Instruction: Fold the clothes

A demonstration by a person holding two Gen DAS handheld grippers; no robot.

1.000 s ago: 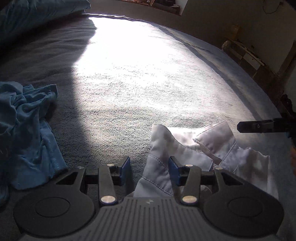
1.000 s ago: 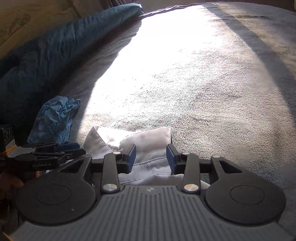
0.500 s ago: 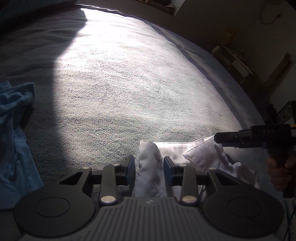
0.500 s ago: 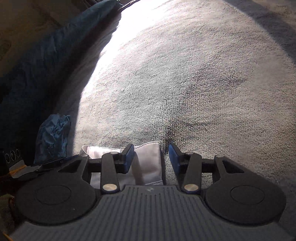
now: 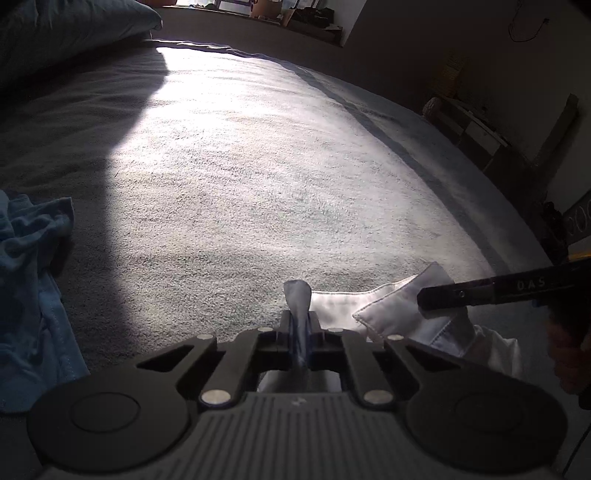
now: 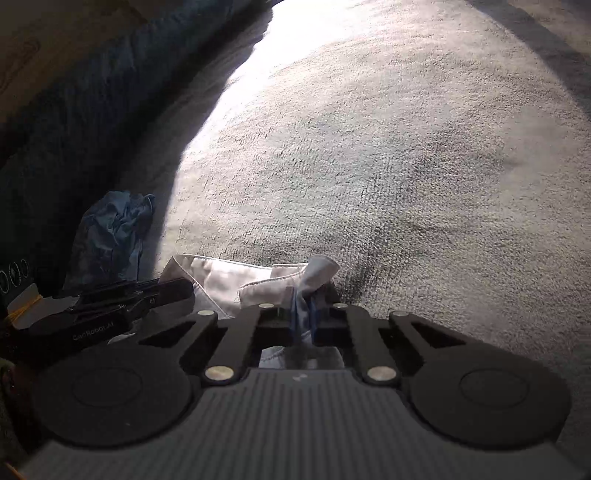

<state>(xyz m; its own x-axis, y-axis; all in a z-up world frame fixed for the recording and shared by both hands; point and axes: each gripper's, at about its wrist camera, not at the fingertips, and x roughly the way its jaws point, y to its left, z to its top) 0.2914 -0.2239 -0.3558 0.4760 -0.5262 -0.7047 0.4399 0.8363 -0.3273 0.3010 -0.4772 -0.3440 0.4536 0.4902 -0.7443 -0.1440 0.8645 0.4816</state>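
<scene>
A white shirt (image 5: 343,297) lies crumpled on the grey bed cover (image 5: 258,166), near its front edge. In the left wrist view my left gripper (image 5: 300,328) has its jaws closing, and the pads pinch a raised fold of the shirt. My right gripper (image 5: 423,298) comes in from the right over the collar. In the right wrist view the right gripper (image 6: 303,317) is closing too, with a bunched fold of the shirt (image 6: 225,277) pressed between its pads. The left gripper (image 6: 188,287) shows at the left edge of the shirt.
A crumpled blue garment (image 5: 33,280) (image 6: 110,236) lies left of the shirt. A dark blue pillow or duvet (image 5: 66,29) (image 6: 74,110) lines the far left. Sunlit grey bed cover (image 6: 406,147) stretches ahead. Wooden furniture (image 5: 480,129) stands beyond the bed's right edge. A hand (image 5: 569,354) holds the right gripper.
Both grippers had open jaws on either side of shirt folds; now both have closed onto the fabric. The shirt is drawn tighter between them and its pinched folds stand up.
</scene>
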